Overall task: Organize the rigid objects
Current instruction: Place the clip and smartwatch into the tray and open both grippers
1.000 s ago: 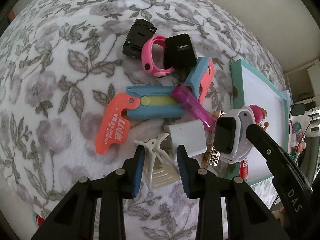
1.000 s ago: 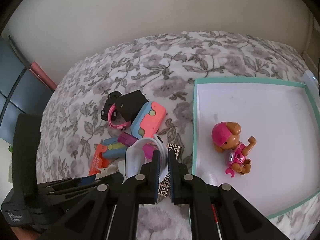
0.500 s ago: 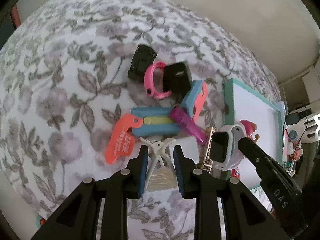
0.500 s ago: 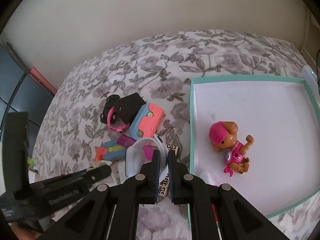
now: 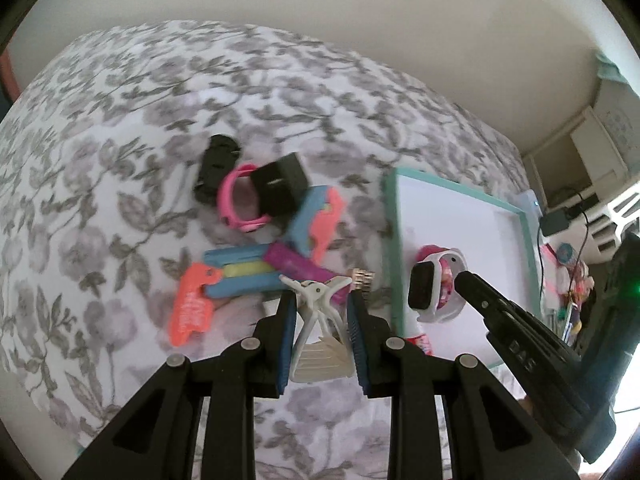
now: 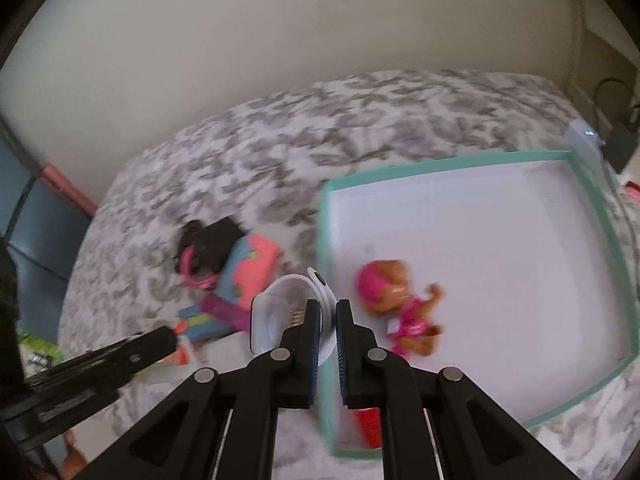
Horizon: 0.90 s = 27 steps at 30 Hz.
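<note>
Flowery bedspread (image 5: 120, 128) holds the toy pile, and the box (image 6: 472, 160) lies to its right. Your right gripper (image 6: 328, 320) pinches the white watch (image 6: 280, 312) just at the box's left edge. Your left gripper (image 5: 320, 320) squeezes the white hair clip (image 5: 318, 320), farther left.

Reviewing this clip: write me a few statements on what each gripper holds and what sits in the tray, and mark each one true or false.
1. The left gripper is shut on the white hair claw clip. True.
2. The right gripper holds the black charger. False: it is shut on the strap of the white smartwatch.
3. The toy puppy lies in the teal-rimmed tray. True.
4. The pink watch is in the tray. False: it lies on the floral bedspread, in the pile.
</note>
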Tool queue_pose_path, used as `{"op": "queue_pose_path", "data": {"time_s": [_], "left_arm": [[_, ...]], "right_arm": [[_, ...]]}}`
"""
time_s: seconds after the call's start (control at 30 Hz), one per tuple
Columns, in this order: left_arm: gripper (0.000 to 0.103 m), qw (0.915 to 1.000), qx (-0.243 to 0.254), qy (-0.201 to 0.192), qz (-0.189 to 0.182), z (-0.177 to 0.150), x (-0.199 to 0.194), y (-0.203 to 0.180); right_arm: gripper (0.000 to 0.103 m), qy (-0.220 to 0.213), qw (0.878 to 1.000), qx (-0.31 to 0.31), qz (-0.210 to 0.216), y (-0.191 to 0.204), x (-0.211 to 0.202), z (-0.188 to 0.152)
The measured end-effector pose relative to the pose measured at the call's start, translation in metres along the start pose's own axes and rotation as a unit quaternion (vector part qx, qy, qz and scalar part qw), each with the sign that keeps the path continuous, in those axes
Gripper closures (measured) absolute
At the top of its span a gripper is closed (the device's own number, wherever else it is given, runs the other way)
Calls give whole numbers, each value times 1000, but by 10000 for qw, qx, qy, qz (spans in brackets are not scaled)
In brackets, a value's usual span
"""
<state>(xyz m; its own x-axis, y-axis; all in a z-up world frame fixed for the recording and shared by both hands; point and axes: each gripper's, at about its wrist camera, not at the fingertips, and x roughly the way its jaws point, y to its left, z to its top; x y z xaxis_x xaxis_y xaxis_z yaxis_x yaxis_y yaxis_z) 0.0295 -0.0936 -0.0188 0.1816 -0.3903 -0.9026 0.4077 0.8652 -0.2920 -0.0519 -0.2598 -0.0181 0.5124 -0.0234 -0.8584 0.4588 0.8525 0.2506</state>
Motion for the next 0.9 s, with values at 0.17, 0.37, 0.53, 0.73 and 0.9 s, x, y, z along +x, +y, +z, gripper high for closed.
{"op": "queue_pose_path", "data": {"time_s": [0.17, 0.37, 0.53, 0.73, 0.9], "left_arm": [[76, 9995, 178, 44, -255, 7, 3, -35], [76, 9962, 742, 60, -445, 10, 11, -95], [76, 9914, 1209, 97, -491, 6, 27, -140], [76, 9901, 1287, 7, -560, 4, 43, -165], [76, 9869, 1495, -69, -608, -4, 51, -177]], "right_arm": [[94, -58, 9987, 443, -237, -34, -3, 4], [94, -238, 9932, 885, -718, -79, -13, 9], [94, -337, 9832, 1393, -1131, -122, -25, 9], [94, -437, 9720, 1857, -1375, -166, -39, 5], [94, -480, 9662, 2023, -1527, -181, -43, 3]]}}
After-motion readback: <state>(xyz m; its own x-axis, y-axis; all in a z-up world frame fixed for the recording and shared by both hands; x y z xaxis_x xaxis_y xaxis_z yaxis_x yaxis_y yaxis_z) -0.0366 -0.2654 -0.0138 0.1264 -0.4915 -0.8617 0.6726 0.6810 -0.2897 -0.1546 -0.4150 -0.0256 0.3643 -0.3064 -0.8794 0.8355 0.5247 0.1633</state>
